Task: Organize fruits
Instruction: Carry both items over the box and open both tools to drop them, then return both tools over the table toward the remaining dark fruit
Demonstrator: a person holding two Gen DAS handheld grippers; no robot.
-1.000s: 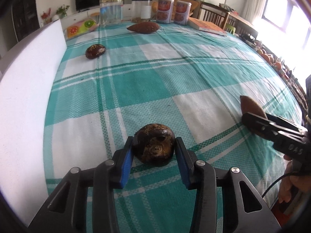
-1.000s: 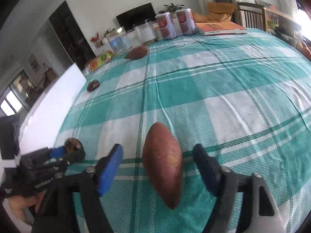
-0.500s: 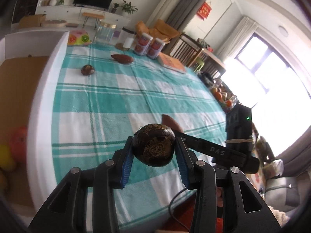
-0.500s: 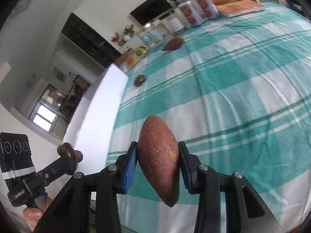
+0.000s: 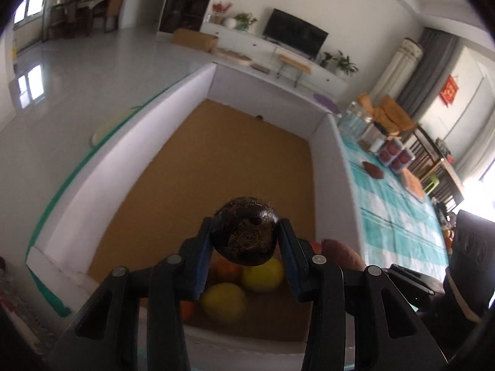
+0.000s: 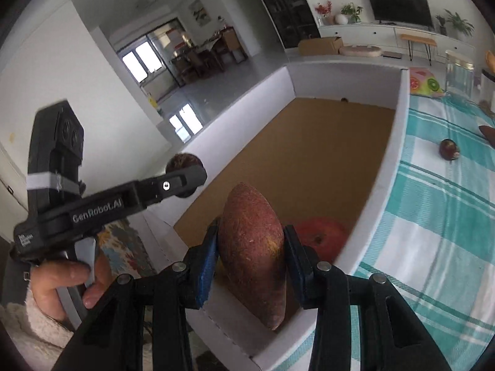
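The left gripper [image 5: 246,239] was clamped on a dark brown, round, rough-skinned fruit [image 5: 246,235], held above the near end of the big white-walled box with a brown cardboard floor [image 5: 328,167]. The right gripper [image 6: 250,256] was closed on a reddish-brown, spindle-shaped fruit [image 6: 252,253], poised over the box's near corner. Already in the box lay two yellow round fruits [image 5: 224,301], an orange one [image 5: 227,272] and a red apple-like fruit [image 6: 321,236]. Neither held fruit was released yet. Outside the box, on the teal-and-white checked counter [image 6: 433,232], another dark round fruit [image 6: 449,149] and another reddish-brown one [image 5: 372,169] were left to collect, so the sorting looked roughly half done.
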